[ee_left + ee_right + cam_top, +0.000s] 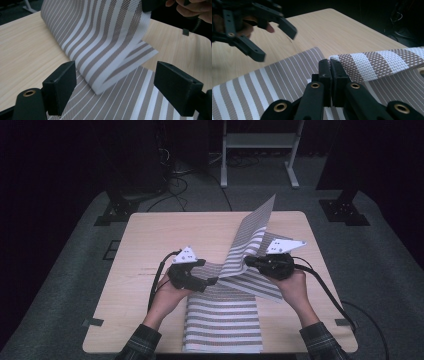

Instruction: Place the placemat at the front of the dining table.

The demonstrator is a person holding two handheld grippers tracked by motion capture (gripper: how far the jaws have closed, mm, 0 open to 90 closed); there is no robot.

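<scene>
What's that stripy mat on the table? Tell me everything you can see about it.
The striped mat looks like a woven mesh sheet with brown-grey and white stripes, wide on one face and thin on the other. Its near part lies flat on the wooden table, reaching the front edge. The far part is lifted and folded back, rising in a curve. The right gripper is shut on its edge; the left gripper is open, jaws either side of the fold without pressing.
</scene>
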